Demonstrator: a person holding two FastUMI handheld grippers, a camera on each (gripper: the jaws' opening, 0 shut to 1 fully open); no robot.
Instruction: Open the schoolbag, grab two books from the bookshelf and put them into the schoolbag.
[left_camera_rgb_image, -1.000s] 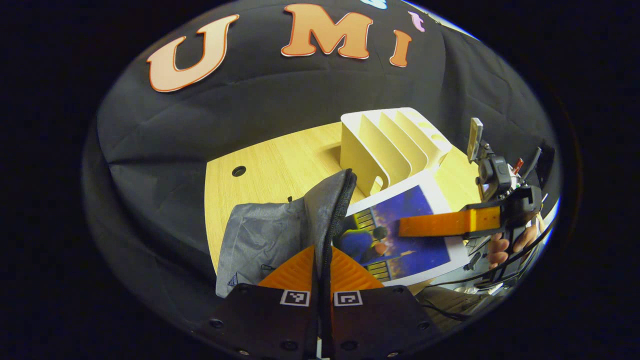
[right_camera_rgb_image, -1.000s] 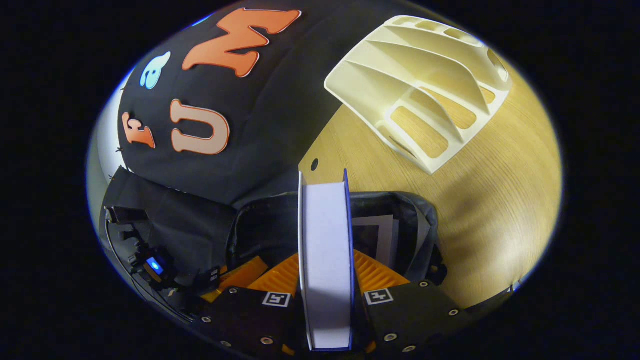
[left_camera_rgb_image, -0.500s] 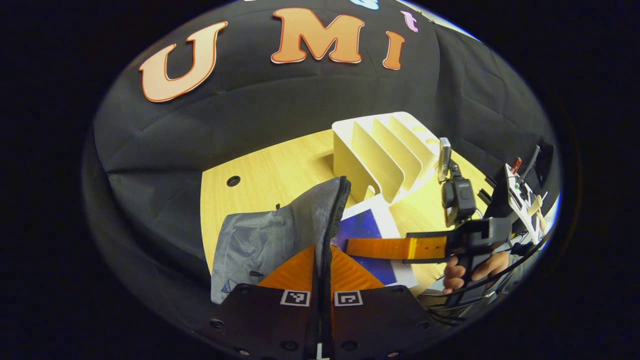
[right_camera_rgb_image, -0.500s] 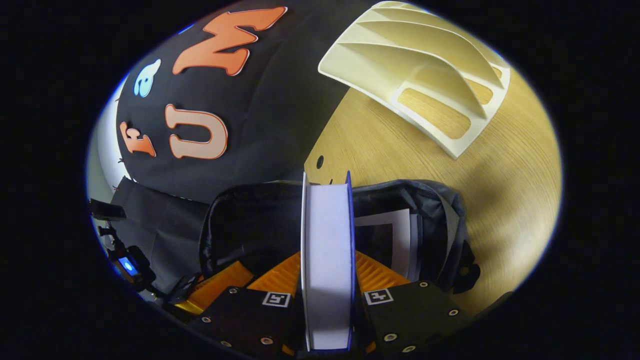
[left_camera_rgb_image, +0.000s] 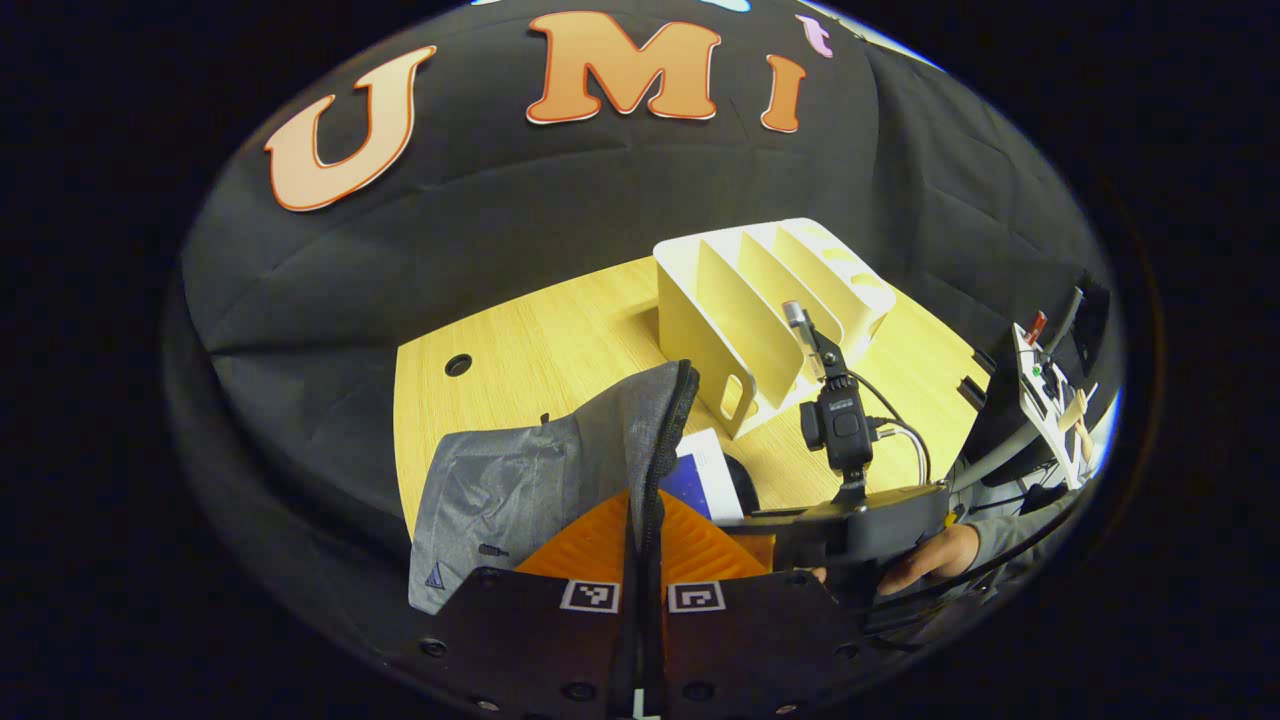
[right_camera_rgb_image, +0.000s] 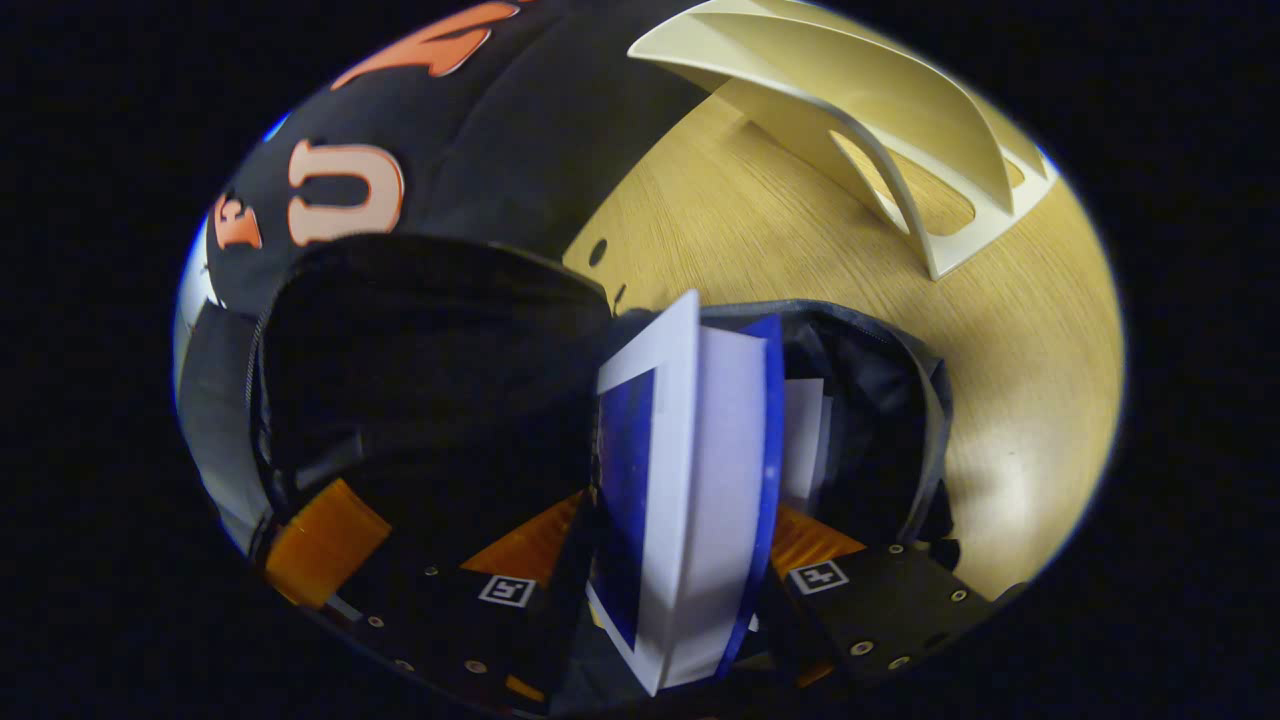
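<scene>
Recording booth, staged as a study corner. My bench (left_camera_rgb_image: 520, 350): pale wood-grain top with a round cable hole (left_camera_rgb_image: 458, 364) at 10 o'clock. Black cloth wall (left_camera_rgb_image: 560, 190) behind, 12 o'clock. Cream slotted bookshelf (left_camera_rgb_image: 770, 300) at 1 o'clock. Cabled electronics (left_camera_rgb_image: 1040, 390) at 3 o'clock.

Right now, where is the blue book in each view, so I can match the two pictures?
Left gripper view: the blue book peeks out just right of the schoolbag's zipper edge, low centre.
Right gripper view: the book stands bottom centre, going into the open bag.
Shared landmark: the cream bookshelf on the table.
</scene>
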